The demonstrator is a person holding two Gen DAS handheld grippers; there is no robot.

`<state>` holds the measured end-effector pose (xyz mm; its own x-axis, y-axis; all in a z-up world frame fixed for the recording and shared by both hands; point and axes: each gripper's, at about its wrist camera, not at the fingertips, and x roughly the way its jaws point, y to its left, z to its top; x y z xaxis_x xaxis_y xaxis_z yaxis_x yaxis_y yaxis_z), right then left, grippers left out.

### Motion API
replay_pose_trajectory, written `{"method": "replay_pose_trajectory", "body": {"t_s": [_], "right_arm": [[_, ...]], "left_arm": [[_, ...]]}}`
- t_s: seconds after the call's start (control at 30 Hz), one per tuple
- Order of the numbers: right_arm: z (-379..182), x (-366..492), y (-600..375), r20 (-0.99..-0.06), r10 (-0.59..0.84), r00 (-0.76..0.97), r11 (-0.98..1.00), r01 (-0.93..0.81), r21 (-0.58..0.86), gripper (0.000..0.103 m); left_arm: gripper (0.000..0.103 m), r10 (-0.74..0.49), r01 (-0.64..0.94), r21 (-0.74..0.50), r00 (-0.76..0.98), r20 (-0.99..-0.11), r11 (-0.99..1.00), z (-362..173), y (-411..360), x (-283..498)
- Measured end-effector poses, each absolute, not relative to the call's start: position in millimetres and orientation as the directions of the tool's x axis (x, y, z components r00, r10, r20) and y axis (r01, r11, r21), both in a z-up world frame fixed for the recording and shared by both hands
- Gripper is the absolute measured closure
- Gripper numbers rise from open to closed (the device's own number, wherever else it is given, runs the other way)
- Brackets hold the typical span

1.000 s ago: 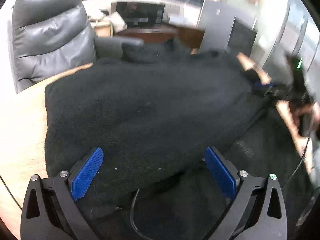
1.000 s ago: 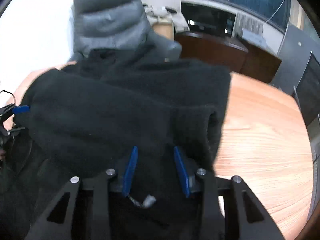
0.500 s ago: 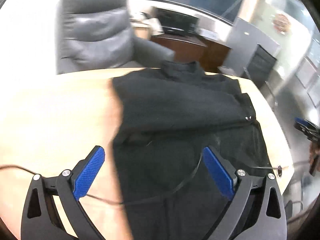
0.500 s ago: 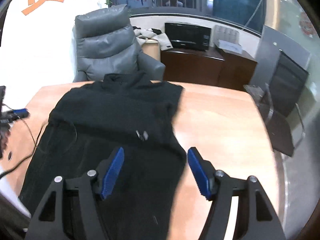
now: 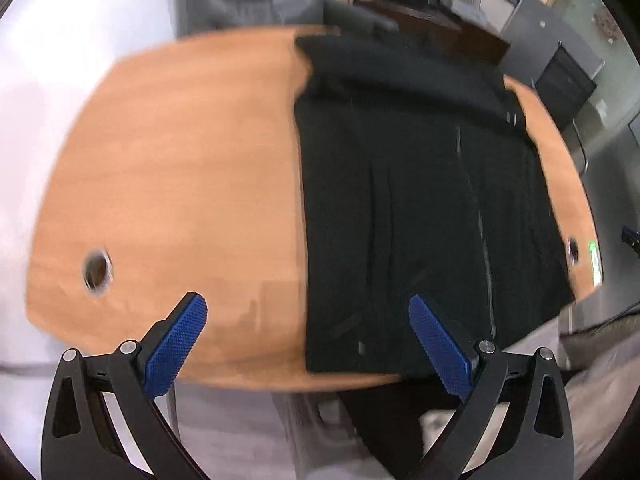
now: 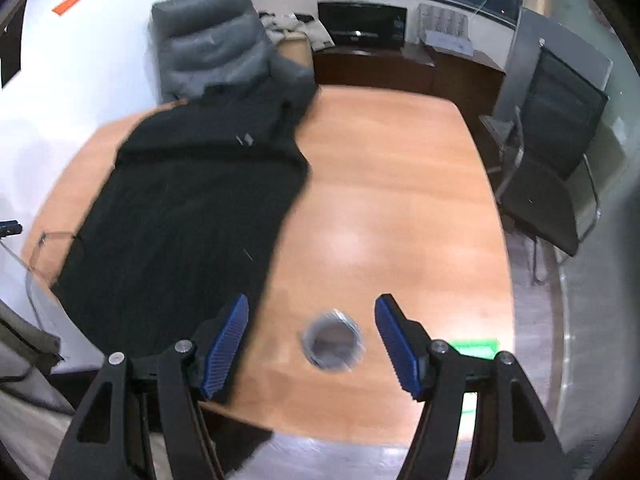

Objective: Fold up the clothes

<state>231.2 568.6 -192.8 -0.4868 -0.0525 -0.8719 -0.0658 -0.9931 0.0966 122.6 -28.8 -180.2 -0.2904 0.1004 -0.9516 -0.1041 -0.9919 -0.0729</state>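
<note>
So the black garment (image 6: 188,204) has been let go by the right gripper (image 6: 312,344), both it and the left gripper (image 5: 308,344) are spread empty, and it's laid long on the table (image 6: 384,200), one fold apparently done.

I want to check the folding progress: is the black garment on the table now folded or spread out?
Partly folded: the black garment lies flat, its top part doubled over, making a ridge across it.

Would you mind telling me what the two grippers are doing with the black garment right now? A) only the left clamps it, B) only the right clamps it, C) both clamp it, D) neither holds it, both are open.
D: the left gripper and right gripper both gape with nothing between their pads, while the garment lies flat on the table.
</note>
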Motion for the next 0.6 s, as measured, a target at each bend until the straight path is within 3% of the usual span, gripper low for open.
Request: {"method": "replay_pose_trajectory", "body": {"t_s": [0.13, 0.2, 0.47, 0.6], "right_arm": [[-216, 263, 593, -0.900, -0.048, -0.433, -0.994, -0.063, 0.084, 0.033], [-227, 267, 590, -0.915, -0.048, -0.400, -0.998, -0.023, 0.063, 0.033], [-222, 337, 654, -0.933, 0.099, -0.347, -0.993, -0.100, -0.068, 0.034], [-215, 355, 689, -0.925, 0.167, -0.341, -0.981, -0.153, -0.120, 0.034]], "left_arm": [[0.002, 0.096, -0.079, -0.080, -0.220, -0.971, -0.994, -219, -34, 126], [0.008, 0.099, -0.059, -0.089, -0.201, -0.975, -0.994, -228, -40, 127], [0.005, -0.017, 0.123, -0.018, -0.274, -0.962, -0.992, -175, -118, 190], [0.004, -0.075, 0.142, 0.033, -0.297, -0.952, -0.989, -159, -132, 207]]}}
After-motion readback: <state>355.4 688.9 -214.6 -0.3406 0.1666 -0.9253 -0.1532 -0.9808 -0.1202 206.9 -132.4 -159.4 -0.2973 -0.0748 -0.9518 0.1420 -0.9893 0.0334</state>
